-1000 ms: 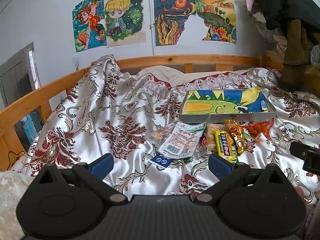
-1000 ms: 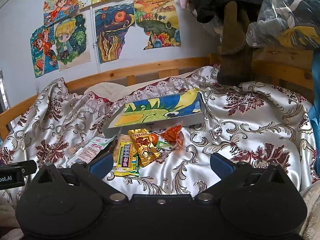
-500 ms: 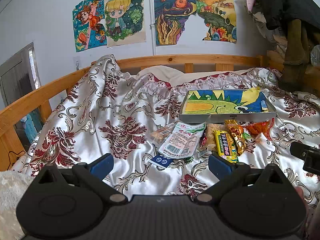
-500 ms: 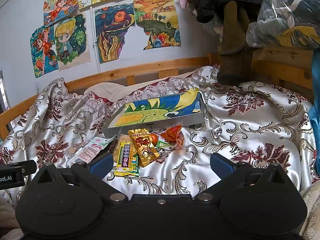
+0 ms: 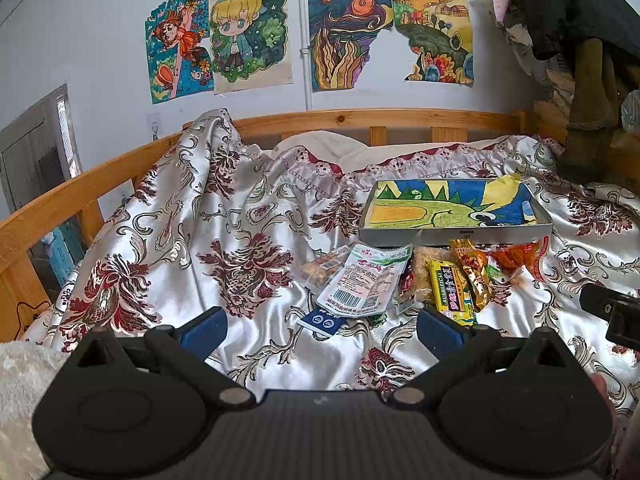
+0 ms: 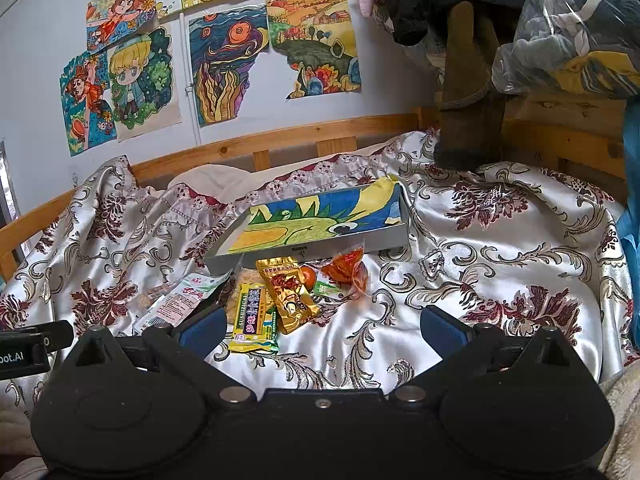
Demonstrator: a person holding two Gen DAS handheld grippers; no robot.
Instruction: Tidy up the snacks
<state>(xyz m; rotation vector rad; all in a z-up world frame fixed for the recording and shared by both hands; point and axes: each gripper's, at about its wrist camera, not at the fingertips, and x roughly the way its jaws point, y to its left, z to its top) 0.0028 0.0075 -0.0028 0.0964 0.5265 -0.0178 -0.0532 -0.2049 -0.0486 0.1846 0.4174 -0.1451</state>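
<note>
A pile of snack packets lies on the satin bedspread in front of a shallow grey tray (image 5: 456, 235) (image 6: 360, 240) lined with a dinosaur drawing. The pile holds a white-green packet (image 5: 366, 280) (image 6: 184, 296), a yellow bar (image 5: 450, 292) (image 6: 252, 314), a gold packet (image 5: 472, 274) (image 6: 288, 294), an orange-red packet (image 5: 514, 258) (image 6: 348, 270) and a small blue sachet (image 5: 322, 320). My left gripper (image 5: 320, 326) is open and empty, just short of the pile. My right gripper (image 6: 320, 326) is open and empty, beside the yellow bar.
A wooden bed rail (image 5: 360, 118) (image 6: 280, 136) runs behind and to the left. Drawings hang on the wall. Dark clothes (image 6: 468, 92) and a plastic bag (image 6: 568, 36) hang at the right. A fluffy white blanket (image 5: 20, 392) lies at the near left.
</note>
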